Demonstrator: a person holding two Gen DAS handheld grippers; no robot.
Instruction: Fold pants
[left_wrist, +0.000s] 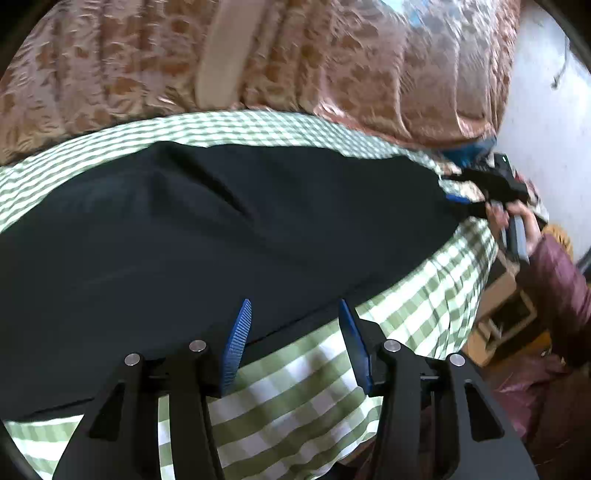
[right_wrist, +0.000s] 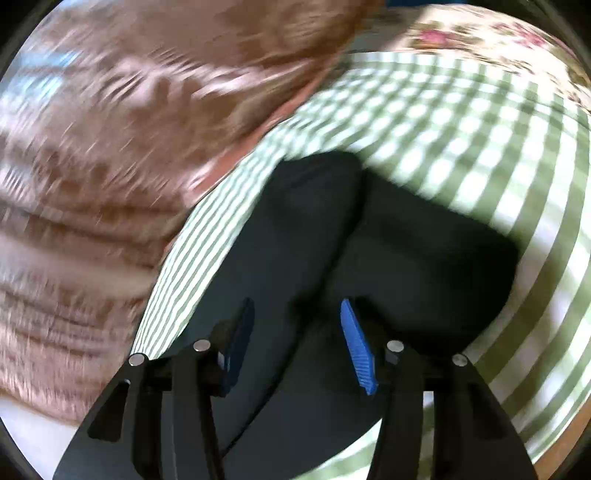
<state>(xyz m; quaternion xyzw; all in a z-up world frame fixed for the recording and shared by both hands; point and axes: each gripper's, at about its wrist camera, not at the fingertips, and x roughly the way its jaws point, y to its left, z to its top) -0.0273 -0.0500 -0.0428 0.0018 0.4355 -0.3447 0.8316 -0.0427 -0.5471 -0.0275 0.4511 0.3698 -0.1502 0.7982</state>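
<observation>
Black pants (left_wrist: 221, 229) lie spread flat across a green-and-white checked sheet (left_wrist: 295, 398). My left gripper (left_wrist: 295, 306) hovers over the pants' near edge. It is open and nothing is between its blue pads. At the pants' far right end a hand (left_wrist: 517, 221) in a maroon sleeve holds my right gripper (left_wrist: 452, 188). The right wrist view is blurred. There the pants (right_wrist: 332, 229) show a rounded, doubled end, and the right gripper (right_wrist: 297, 306) stands open just above the cloth, with the pants beneath it and no pad pressing on them.
A brown patterned quilt (left_wrist: 332, 66) is bunched along the far side of the bed, with a beige strip (left_wrist: 225, 55) lying on it. A floral pillow (right_wrist: 498, 40) sits beyond the sheet (right_wrist: 461, 129). Off the bed's right edge are a cardboard box (left_wrist: 506, 314) and a white wall (left_wrist: 546, 110).
</observation>
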